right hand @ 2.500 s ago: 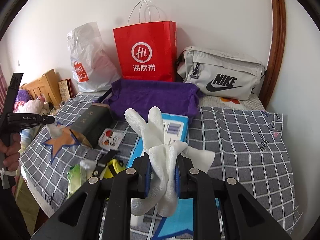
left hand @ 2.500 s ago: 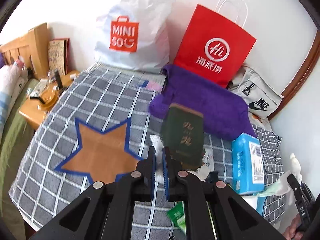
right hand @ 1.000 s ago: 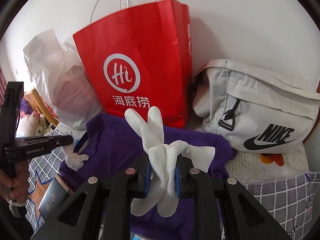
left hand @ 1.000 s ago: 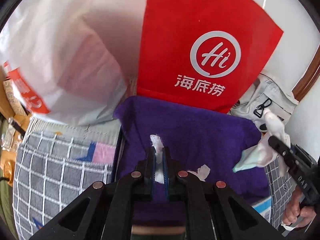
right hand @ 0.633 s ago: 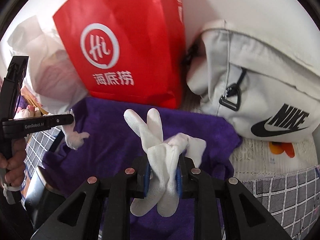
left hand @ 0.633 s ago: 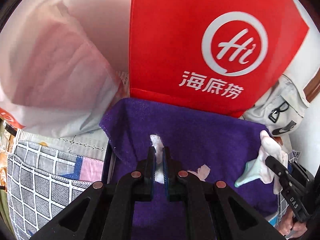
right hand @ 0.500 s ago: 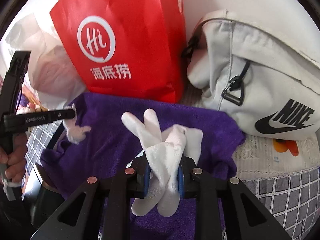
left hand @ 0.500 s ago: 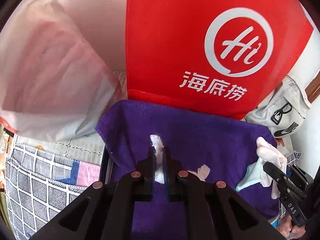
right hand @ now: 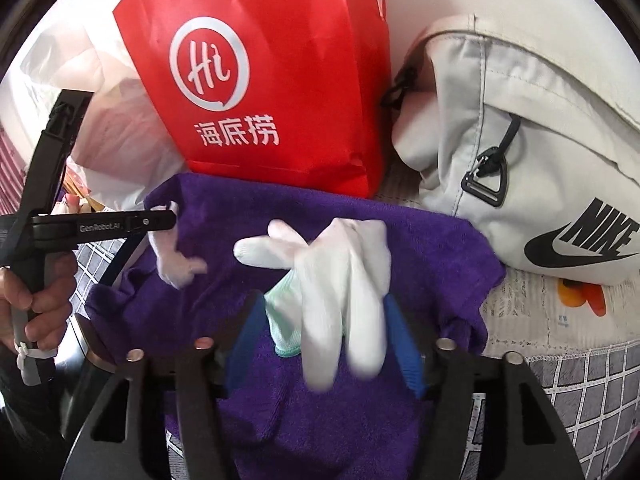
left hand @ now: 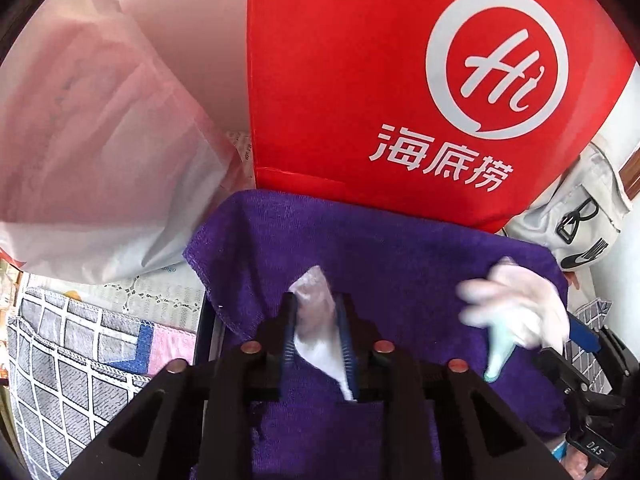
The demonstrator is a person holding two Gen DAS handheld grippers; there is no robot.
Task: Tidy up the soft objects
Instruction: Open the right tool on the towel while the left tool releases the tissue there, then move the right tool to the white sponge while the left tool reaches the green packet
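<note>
A purple towel [left hand: 400, 264] lies spread in front of a red paper bag [left hand: 400, 80]. My left gripper [left hand: 316, 312] hovers over the towel's left part. Its jaws are opening, and a small white cloth scrap [left hand: 316, 320] sits loosely between the blue pads. In the right wrist view the same scrap [right hand: 176, 260] dangles at the left gripper's tip [right hand: 168, 220]. My right gripper [right hand: 324, 320] is over the towel [right hand: 360, 400], jaws opening wide. A white glove with a mint cuff [right hand: 336, 280] slumps, blurred, between them without being pinched.
A white plastic bag [left hand: 100, 140] stands left of the red bag [right hand: 260, 60]. A grey Nike bag [right hand: 520, 120] leans against the wall on the right. A checked grey bedspread [left hand: 60, 360] lies left of the towel. A hand [right hand: 36, 300] grips the left gripper's handle.
Both grippers have come down closer to the purple towel. Both pairs of jaws have parted, the right widely. The glove has tipped over and loosened, and the white scrap now sits slack.
</note>
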